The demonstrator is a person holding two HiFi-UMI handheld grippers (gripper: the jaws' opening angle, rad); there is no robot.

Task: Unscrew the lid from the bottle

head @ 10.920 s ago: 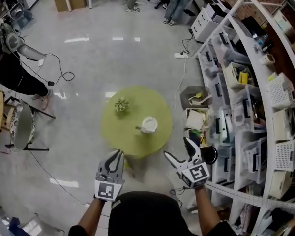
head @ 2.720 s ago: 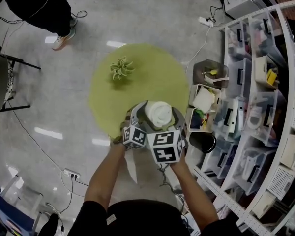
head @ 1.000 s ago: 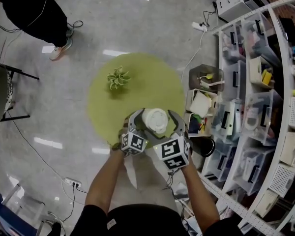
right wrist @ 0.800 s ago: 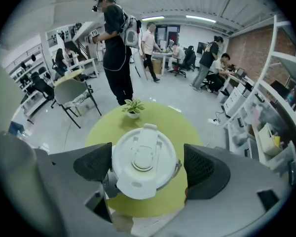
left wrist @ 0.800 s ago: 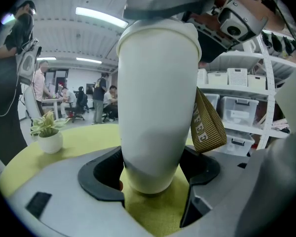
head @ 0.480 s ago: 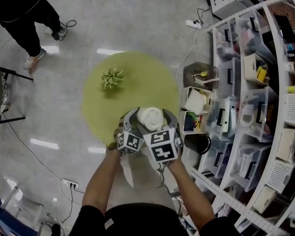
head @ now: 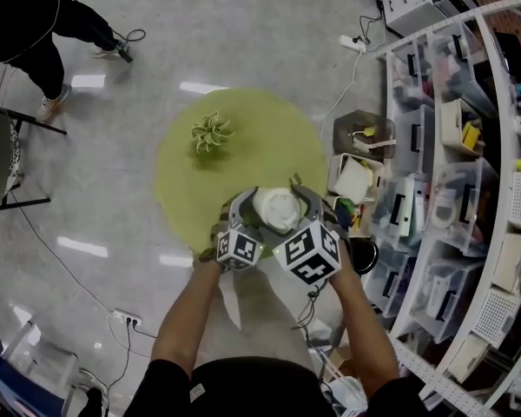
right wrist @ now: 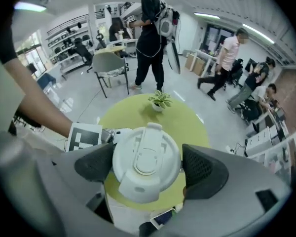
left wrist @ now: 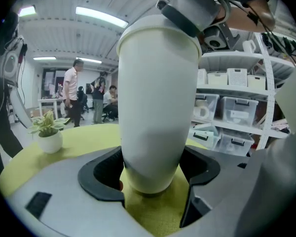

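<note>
A white bottle stands upright near the front edge of the round yellow-green table. My left gripper is shut on the bottle's narrow lower body, one pad on each side. The bottle's white flip-top lid faces up at me. My right gripper comes down from above and is shut on the lid's rim. In the head view both marker cubes sit side by side under the lid, the left gripper beside the right gripper.
A small potted plant stands at the table's far left. Shelving with plastic boxes runs along the right, with open bins on the floor next to the table. A person in black stands at the upper left.
The right gripper's marker cube has turned over the lid while both grippers stay on the bottle. The person at the upper left has walked on.
</note>
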